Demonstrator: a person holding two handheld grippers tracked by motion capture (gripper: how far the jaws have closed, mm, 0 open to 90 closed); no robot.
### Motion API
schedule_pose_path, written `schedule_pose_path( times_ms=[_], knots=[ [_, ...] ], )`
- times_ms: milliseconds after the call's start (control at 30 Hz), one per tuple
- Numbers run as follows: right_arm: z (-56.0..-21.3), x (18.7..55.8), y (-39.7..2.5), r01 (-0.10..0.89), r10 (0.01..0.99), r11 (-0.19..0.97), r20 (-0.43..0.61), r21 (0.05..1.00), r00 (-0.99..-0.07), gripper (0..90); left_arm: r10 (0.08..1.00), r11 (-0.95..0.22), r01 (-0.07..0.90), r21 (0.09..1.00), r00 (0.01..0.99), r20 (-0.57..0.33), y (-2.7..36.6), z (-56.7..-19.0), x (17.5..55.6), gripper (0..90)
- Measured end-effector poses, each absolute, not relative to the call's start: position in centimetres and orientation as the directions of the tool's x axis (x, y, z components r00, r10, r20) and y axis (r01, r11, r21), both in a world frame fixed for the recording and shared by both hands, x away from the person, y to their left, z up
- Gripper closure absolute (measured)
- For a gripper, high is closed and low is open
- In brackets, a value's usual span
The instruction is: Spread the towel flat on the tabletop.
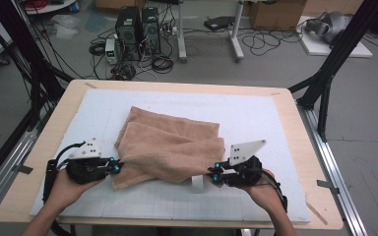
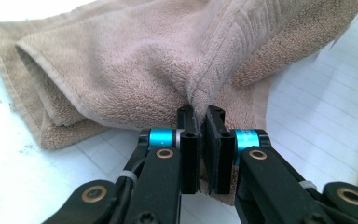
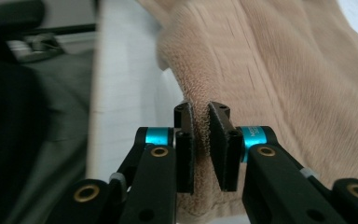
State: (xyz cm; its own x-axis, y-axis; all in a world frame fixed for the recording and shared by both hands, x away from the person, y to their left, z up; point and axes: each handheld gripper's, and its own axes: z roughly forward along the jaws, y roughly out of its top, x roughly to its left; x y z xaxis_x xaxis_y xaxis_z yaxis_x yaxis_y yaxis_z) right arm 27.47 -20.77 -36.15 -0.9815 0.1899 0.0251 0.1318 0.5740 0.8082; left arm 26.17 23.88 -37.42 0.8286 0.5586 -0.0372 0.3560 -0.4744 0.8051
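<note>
High view: a tan towel (image 1: 170, 147) lies folded on the white mat (image 1: 256, 118), between the left gripper (image 1: 114, 167) and right gripper (image 1: 214, 175). The gripper views add detail: each pair of jaws is clamped on a towel edge, the left (image 2: 203, 140) pinching a hemmed fold, the right (image 3: 202, 140) a corner.

We have our right gripper (image 3: 201, 140) pinched on a fold of the tan towel (image 3: 279, 79), terry cloth squeezed between both jaws. Left of the towel lies the white mat (image 3: 126, 93), its edge beyond.

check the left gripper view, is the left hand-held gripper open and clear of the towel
No, the left hand-held gripper is shut on a bunched fold of the tan towel.
</note>
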Motion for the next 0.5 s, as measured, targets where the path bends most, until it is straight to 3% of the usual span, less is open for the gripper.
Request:
schedule_pose_path(
  times_ms=[67,167,300,500],
  knots=[
    [-35.3,26.5,-20.9,0.111,0.121,0.540,0.054,0.834,-0.991,70.4,0.507,-0.471,0.342,0.813,0.859,-0.068,24.3,-36.6,25.4,82.3],
    [-34.3,26.1,-20.9,0.075,0.107,0.531,0.020,0.844,-0.994,66.6,0.489,-0.458,0.321,0.829,0.870,-0.067,24.4,-35.5,25.1,66.7],
    [-34.8,28.1,-20.5,0.110,0.184,0.551,0.008,0.827,-0.983,64.6,0.505,-0.474,0.331,0.816,0.861,-0.056,23.6,-36.2,26.4,60.7],
    [-39.4,32.0,-19.4,0.244,0.301,0.624,0.061,0.743,-0.952,62.4,0.561,-0.495,0.388,0.778,0.826,-0.055,22.6,-39.8,29.1,59.5]
  ],
)
